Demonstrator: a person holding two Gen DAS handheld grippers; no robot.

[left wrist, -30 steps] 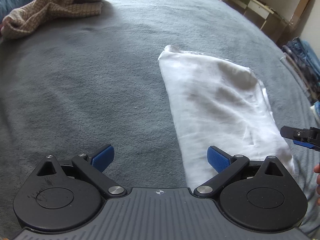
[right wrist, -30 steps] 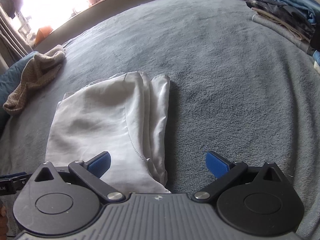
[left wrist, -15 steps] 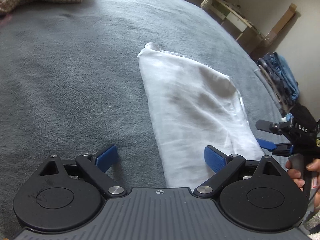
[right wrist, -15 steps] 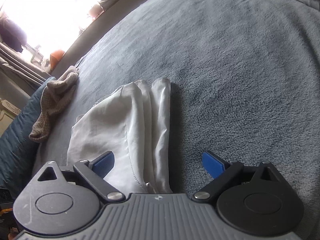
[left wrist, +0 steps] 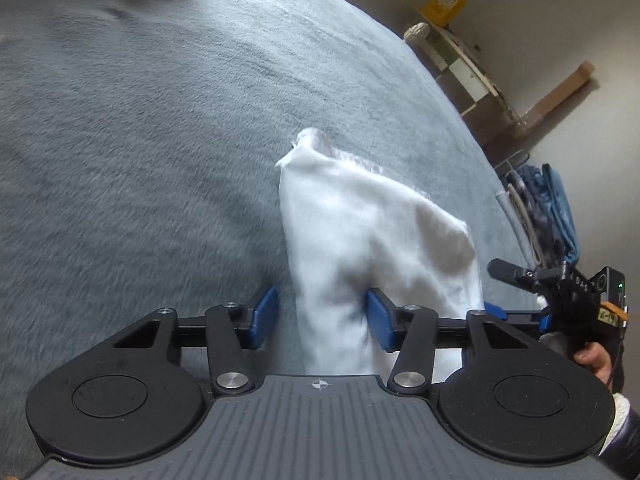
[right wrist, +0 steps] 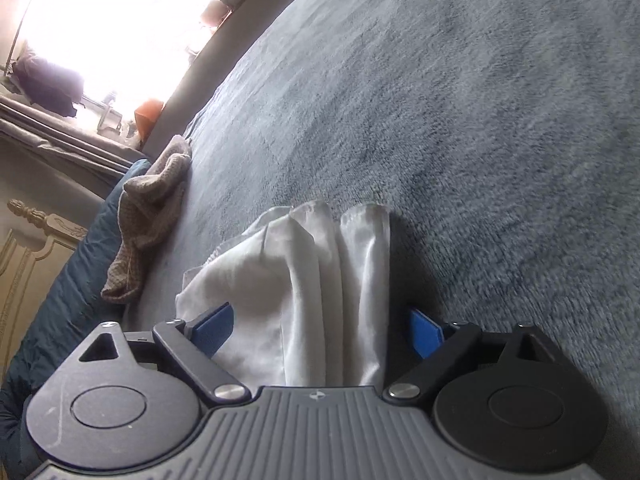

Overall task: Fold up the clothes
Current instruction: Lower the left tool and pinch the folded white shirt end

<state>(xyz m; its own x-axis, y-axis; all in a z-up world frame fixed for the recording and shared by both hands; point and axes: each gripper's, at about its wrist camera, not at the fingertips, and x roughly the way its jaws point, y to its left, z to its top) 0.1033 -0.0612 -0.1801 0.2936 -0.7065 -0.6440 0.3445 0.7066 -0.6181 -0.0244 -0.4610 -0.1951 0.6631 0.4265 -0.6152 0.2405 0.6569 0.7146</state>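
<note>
We reach the near end of a white garment lying part-folded in a long strip on a grey fleece blanket. On the left, our left gripper has just been closing: its blue pads straddle the strip's left corner, the right pad dents the cloth, the left pad stands clear, so nothing is clamped yet. On the right, our right gripper has narrowed only slightly and stands wide around the strip's layered right edge, pads apart from it.

We judge the fabric thin, light and limp, likely to sag and slide between layers; the two near corners, pinched through every layer, look the best hold. The deep pile should grip the cloth rather than let it skate.

Around us: a tan knit garment lies well apart by a carved headboard, a bright window beyond; a stack of folded blue clothes and a white shelf sit at the far right.
</note>
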